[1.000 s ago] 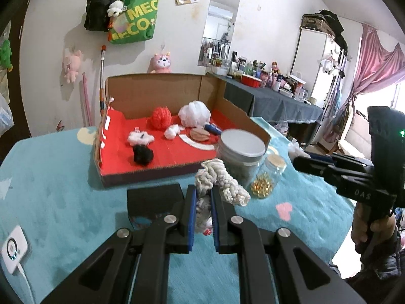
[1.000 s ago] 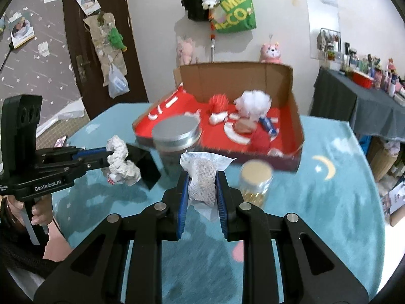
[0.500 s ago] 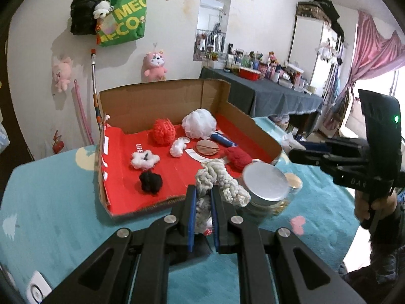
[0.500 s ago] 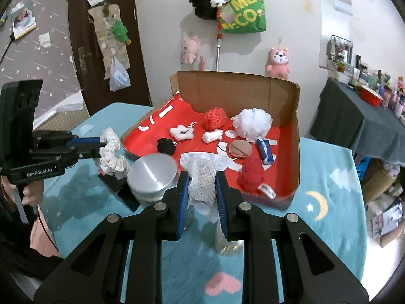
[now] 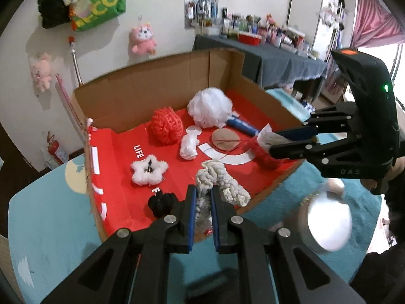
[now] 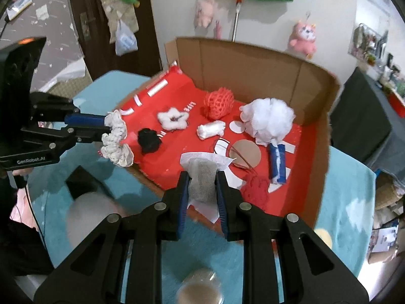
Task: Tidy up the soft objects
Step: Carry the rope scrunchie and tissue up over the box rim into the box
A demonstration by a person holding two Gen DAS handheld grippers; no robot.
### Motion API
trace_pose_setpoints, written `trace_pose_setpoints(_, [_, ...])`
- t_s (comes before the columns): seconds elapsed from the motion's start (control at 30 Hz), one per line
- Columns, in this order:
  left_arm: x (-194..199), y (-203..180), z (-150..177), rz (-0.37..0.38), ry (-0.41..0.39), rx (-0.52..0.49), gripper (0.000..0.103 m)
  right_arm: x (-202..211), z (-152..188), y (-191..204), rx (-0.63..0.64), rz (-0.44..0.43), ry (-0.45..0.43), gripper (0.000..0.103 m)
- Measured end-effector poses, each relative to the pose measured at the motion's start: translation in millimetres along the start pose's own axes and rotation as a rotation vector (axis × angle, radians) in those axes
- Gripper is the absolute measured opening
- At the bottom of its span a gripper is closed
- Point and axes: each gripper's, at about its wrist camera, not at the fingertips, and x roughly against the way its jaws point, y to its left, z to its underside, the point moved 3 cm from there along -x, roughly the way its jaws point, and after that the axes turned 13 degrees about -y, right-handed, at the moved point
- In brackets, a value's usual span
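My left gripper (image 5: 203, 191) is shut on a cream braided rope piece (image 5: 227, 185), held above the front edge of the red-lined cardboard box (image 5: 141, 96). In the right wrist view the same gripper (image 6: 104, 127) and rope (image 6: 115, 141) hang at the box's left edge. My right gripper (image 6: 202, 176) is shut on a white gauze sachet (image 6: 200, 159) over the box's near rim. The box holds a white mesh pouf (image 5: 210, 110), a red knit ball (image 5: 167, 125), a fluffy white star (image 5: 149, 169), a black pom (image 5: 162, 202) and a red knit piece (image 6: 255, 187).
The box (image 6: 253, 60) sits on a teal tablecloth (image 5: 50, 202). A round metal tin (image 5: 329, 223), blurred, stands near the box's right corner. A lidded jar (image 6: 200, 288) and a flat black block (image 6: 81, 182) are close to me. A blue tube (image 6: 278, 162) and a cardboard disc (image 6: 245, 153) lie inside the box.
Both grippers have moved forward to the box, each keeping its load. The tin and the jar have slid down and out toward the near edges of the views.
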Motion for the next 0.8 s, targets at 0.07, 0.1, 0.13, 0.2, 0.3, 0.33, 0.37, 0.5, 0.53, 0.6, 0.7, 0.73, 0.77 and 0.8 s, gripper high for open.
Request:
trace_pose_setpoints(0.07, [-16,1,-1,0.013,0.037,-0.008,0.011,-18,-2,-5,-0.004,-0.014,0.043,0.020])
trace_pose_setpoints(0.1, [-21,1,-2,0.018,0.050,-0.012,0.011,-25,-2,-6,-0.002,-0.023,0.060,0.020])
trace_pose_setpoints(0.13, [-29,2,-3,0.026,0.067,-0.015,0.011,-31,-2,-7,0.000,-0.034,0.077,0.020])
trace_pose_setpoints(0.2, [-41,2,-3,0.030,0.094,-0.018,0.011,-46,-1,-9,0.003,-0.054,0.119,0.020])
trace_pose_setpoints(0.3, [-60,1,-1,0.043,0.144,-0.029,0.011,-63,1,-11,0.010,-0.068,0.173,0.020])
trace_pose_setpoints(0.33, [-67,1,0,0.038,0.157,-0.035,0.011,-68,2,-12,0.012,-0.067,0.192,0.020])
trace_pose_setpoints(0.37, [-72,1,1,0.038,0.171,-0.039,0.011,-74,3,-14,0.015,-0.054,0.207,0.020])
trace_pose_setpoints(0.5, [-91,1,3,0.039,0.217,-0.052,0.011,-86,8,-16,0.016,-0.058,0.253,0.020])
trace_pose_setpoints(0.53, [-93,1,2,0.037,0.219,-0.053,0.011,-88,9,-17,0.015,-0.060,0.260,0.020])
trace_pose_setpoints(0.6, [-97,2,1,0.032,0.225,-0.054,0.012,-89,10,-18,0.016,-0.058,0.269,0.020])
trace_pose_setpoints(0.7, [-100,5,1,0.030,0.230,-0.051,0.012,-91,10,-19,0.022,-0.057,0.282,0.020])
trace_pose_setpoints(0.73, [-102,6,1,0.031,0.234,-0.047,0.012,-92,11,-20,0.020,-0.055,0.288,0.020])
trace_pose_setpoints(0.77, [-104,6,1,0.030,0.235,-0.045,0.013,-93,12,-22,0.015,-0.057,0.295,0.020])
trace_pose_setpoints(0.8, [-105,7,2,0.029,0.237,-0.045,0.013,-95,12,-22,0.010,-0.057,0.300,0.020])
